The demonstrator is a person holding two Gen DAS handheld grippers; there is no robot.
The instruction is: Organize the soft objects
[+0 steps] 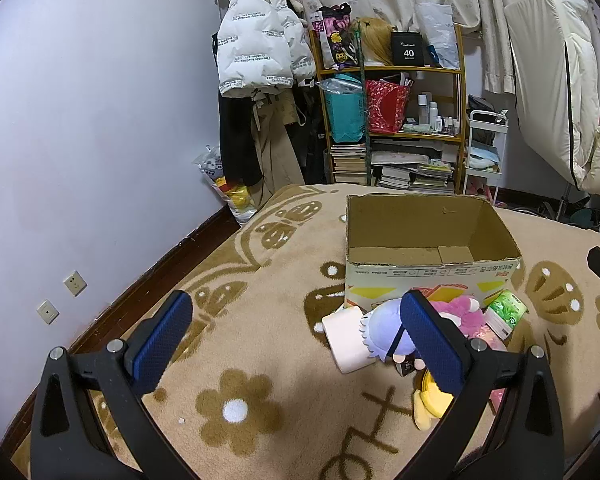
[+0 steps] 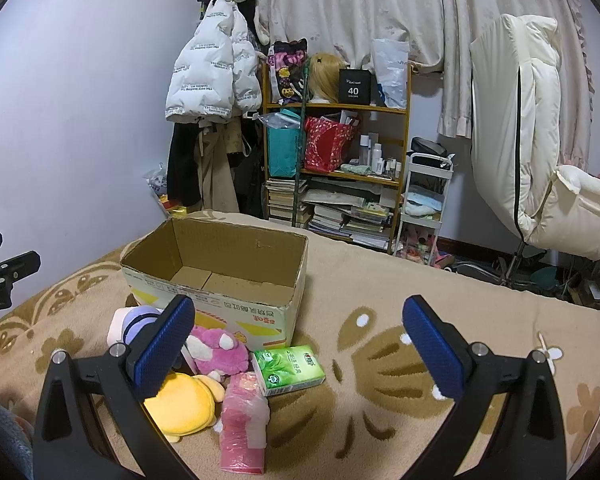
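An open, empty cardboard box stands on the beige flower blanket; it also shows in the right wrist view. In front of it lie a pale pink roll, a lilac-haired plush doll, a pink plush, a yellow plush, a green tissue pack and a pink wrapped pack. My left gripper is open, low over the blanket left of the pile. My right gripper is open above the tissue pack.
A bookshelf with bags, books and bottles stands behind the bed. Coats hang by the lilac wall. A white cart and a cream chair stand at the right.
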